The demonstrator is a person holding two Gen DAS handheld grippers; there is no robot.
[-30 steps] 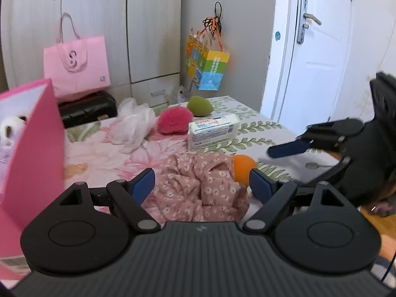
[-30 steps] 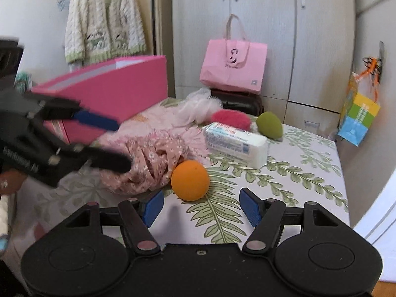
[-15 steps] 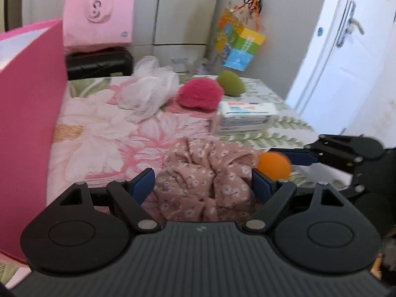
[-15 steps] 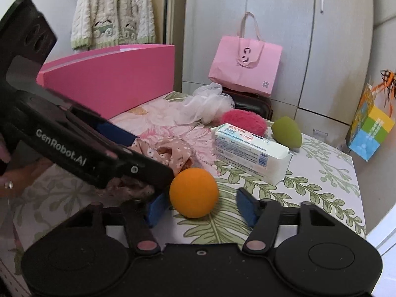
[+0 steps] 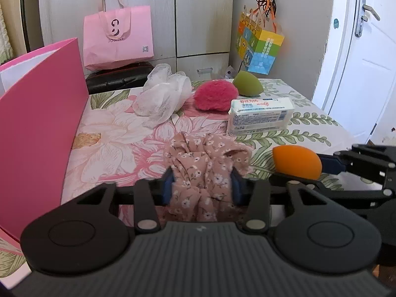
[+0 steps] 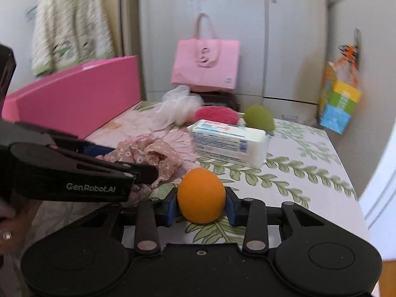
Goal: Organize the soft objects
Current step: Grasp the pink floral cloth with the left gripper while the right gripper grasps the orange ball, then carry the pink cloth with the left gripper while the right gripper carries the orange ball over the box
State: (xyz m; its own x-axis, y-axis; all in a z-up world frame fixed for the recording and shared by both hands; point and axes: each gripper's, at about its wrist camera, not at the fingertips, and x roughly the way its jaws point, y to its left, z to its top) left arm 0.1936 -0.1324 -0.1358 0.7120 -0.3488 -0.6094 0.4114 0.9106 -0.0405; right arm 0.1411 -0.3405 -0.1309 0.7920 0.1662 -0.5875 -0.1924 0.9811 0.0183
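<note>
Both grippers angled down at the floral bedspread point(image 5: 111, 133) together. The left gripper point(image 5: 201, 185) had just been closing, and its blue pads pinched the floral scrunchie point(image 5: 205, 165), bunched between them on the cover. Beside it, the right gripper point(image 6: 201, 204) clamped tight on the orange sponge point(image 6: 201, 195), reaching in from the right in the left view. Behind lay the wipes pack point(image 5: 259, 116) and pink box point(image 5: 37, 133).

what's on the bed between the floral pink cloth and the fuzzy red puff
Only bare flowered bedsheet lies between the floral pink cloth and the fuzzy red puff, in the left wrist view.
</note>
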